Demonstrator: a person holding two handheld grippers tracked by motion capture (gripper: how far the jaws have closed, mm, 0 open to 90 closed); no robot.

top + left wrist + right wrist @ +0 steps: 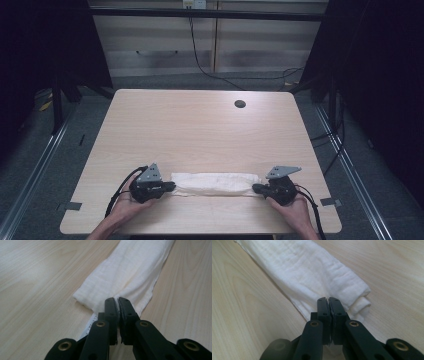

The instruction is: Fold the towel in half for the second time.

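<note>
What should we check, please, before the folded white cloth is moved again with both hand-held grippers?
1. Left hand-held gripper pinches the cloth at its left end: ok, jaws closed on a fold of fabric.
2. Right hand-held gripper pinches the right end: ok, jaws closed at the layered edge.
3. All layers caught at the right end: cannot tell, the folded layers bulge beside the jaws.
4. Cloth lying straight between the grippers: ok, a long band near the front of the table.
5. Space on the table beyond the cloth: ok, bare wood up to the round hole.
6. Cables away from the cloth: ok, they trail back by the person's hands.
</note>
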